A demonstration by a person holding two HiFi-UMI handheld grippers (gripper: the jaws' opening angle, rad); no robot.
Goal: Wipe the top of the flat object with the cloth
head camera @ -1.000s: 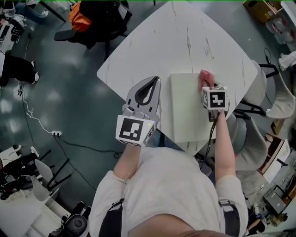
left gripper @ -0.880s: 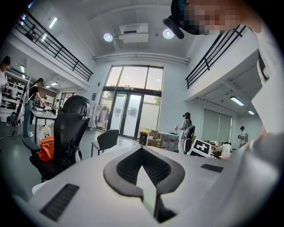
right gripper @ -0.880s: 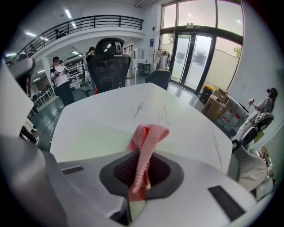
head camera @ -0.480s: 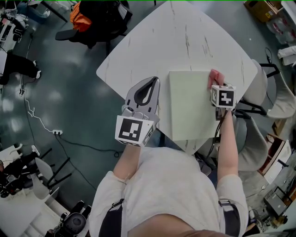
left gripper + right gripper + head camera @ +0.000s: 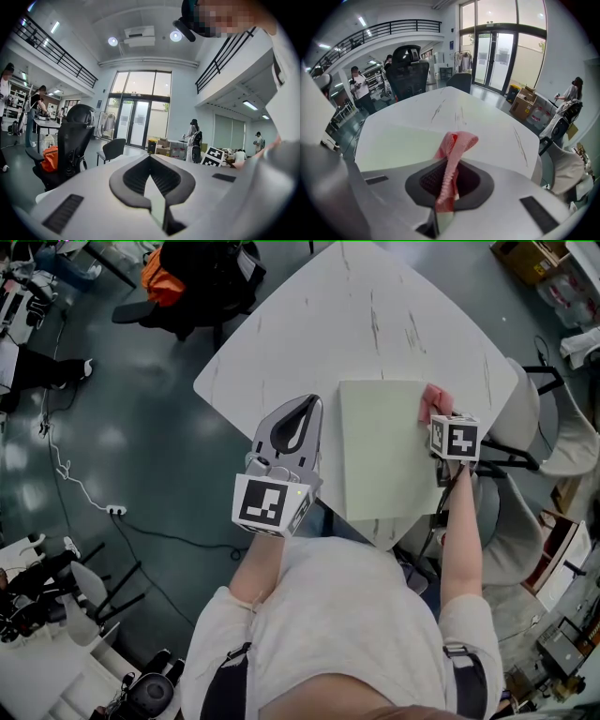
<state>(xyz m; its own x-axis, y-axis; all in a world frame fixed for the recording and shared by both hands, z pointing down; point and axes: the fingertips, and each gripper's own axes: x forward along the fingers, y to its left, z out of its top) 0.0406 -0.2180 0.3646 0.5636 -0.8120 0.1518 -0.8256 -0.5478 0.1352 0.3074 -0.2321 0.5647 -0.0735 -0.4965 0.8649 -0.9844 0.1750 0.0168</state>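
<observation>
Cloth (image 5: 432, 401) moved right; right gripper (image 5: 439, 416) clamps it.

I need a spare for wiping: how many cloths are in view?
1: the pink cloth, pinched in the right gripper at the right edge of the pale green board on the table. No other shows.

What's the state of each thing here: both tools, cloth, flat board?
Left tool: shut, empty, beside the flat board.
Right tool: shut on the cloth.
Cloth: bunched, at the flat board's far right corner.
Flat board: lying flat on the table.
</observation>
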